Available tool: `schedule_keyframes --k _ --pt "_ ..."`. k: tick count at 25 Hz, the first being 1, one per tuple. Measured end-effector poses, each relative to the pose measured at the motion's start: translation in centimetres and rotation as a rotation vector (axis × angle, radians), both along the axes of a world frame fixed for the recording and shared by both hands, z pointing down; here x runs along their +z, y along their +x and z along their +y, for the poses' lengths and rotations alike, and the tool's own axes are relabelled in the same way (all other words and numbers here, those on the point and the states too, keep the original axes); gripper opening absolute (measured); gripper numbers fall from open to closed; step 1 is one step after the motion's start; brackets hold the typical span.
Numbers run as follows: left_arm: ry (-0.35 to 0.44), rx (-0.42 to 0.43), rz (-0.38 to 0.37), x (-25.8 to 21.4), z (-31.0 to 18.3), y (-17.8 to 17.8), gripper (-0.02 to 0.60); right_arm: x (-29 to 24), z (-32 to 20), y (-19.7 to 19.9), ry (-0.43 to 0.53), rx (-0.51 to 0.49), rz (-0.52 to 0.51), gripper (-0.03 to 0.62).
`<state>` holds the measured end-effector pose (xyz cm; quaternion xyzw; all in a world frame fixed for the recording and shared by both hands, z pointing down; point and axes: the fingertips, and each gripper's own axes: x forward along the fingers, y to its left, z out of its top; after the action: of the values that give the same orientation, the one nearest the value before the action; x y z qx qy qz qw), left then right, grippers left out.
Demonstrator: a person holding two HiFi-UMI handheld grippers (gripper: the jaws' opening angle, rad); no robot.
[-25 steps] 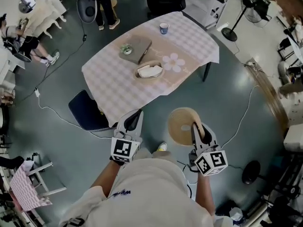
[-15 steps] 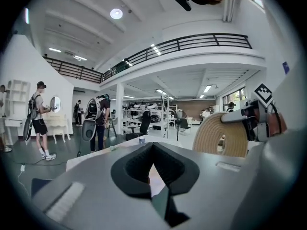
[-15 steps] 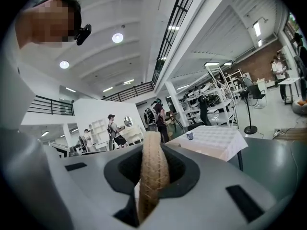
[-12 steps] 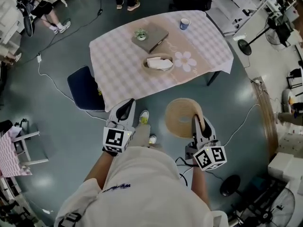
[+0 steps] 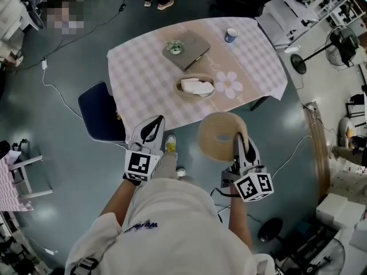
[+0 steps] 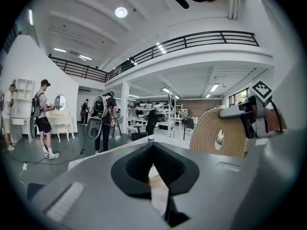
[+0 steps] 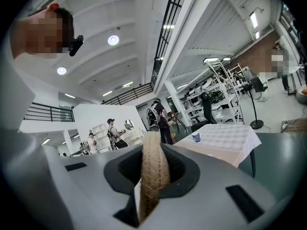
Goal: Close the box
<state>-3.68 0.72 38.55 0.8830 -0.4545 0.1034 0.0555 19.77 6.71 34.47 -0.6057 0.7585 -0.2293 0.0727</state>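
While the right hand-held gripper point(image 5: 239, 145) pinches the round woven lid point(image 5: 210, 132) by its edge and the left hand-held gripper point(image 5: 151, 132) is closed on nothing, the open woven box point(image 5: 198, 95) sits on the bench point(image 5: 143, 73) just ahead, nearer the right one.

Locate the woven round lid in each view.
Head view: lower centre-right, lid gripped by the right tongs.
Left gripper view: right side, standing on edge.
Right gripper view: bottom centre, edge-on between the jaws.
Shared landmark: the cup on the checked table.
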Motion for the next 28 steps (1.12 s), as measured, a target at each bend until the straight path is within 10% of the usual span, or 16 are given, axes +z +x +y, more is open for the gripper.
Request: schedule_keyframes --k 28 --pt "-0.152 0.058 -0.027 6.5 -15.3 0.0 0.002 4.8 -18.6 -0.6 -0.093 0.129 -0.167 0.061"
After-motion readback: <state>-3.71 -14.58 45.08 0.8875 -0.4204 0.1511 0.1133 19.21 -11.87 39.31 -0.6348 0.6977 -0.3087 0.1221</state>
